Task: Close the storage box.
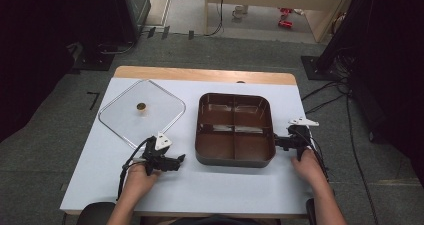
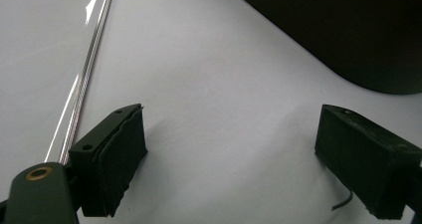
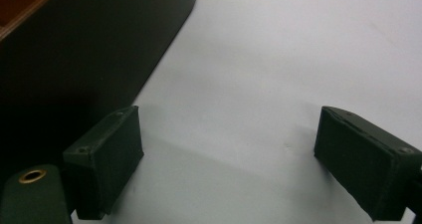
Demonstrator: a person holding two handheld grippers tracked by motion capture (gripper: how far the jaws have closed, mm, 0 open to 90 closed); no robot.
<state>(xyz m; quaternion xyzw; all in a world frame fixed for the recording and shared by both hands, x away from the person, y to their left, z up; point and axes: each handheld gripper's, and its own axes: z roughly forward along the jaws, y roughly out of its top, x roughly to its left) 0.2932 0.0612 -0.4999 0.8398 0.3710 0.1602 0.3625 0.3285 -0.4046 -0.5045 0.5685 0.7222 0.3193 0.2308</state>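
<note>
High view: one divided tray [image 1: 235,157], one clear lid [image 1: 120,122], apparently four compartments.

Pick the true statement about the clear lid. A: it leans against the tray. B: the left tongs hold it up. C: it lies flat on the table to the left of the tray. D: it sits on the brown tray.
C: in the high view the clear lid lies flat on the table, left of the brown tray with a gap between them, and the left tongs stand open on nothing.
</note>
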